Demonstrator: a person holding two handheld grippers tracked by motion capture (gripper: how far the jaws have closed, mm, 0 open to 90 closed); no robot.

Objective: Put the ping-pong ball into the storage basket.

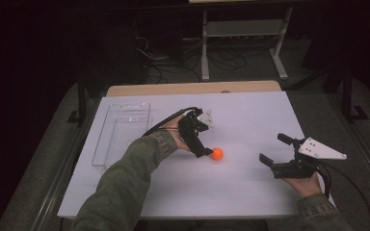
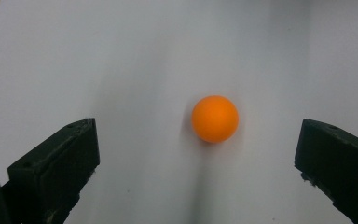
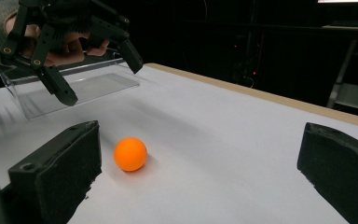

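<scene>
Your left gripper (image 1: 207, 150) has its two black fingers (image 2: 56, 163) spread wide apart, with nothing between them. In the left gripper view they point down at the small round orange ball (image 2: 215, 119), which lies on the white surface (image 2: 121, 56) past the finger tips, closer to the finger on the right side of that view. The fingers are not touching the ball. In the high view the tips sit just beside the ball, on its left, and in the right gripper view they hang in the air above the surface, farther back than the ball.

Your right gripper (image 1: 272, 150) also has its fingers (image 3: 58, 170) spread wide and holds nothing. In the right gripper view the orange ball sits on the surface just past the finger on the left side of that view, not touching it. In the high view this gripper is well apart from the ball, off to its right, with its fingers pointing left toward it.

The ball rests near the middle of the white surface. A clear plastic box (image 1: 120, 132) with low walls sits at the left side of the surface, behind your left hand (image 1: 176, 134).
</scene>
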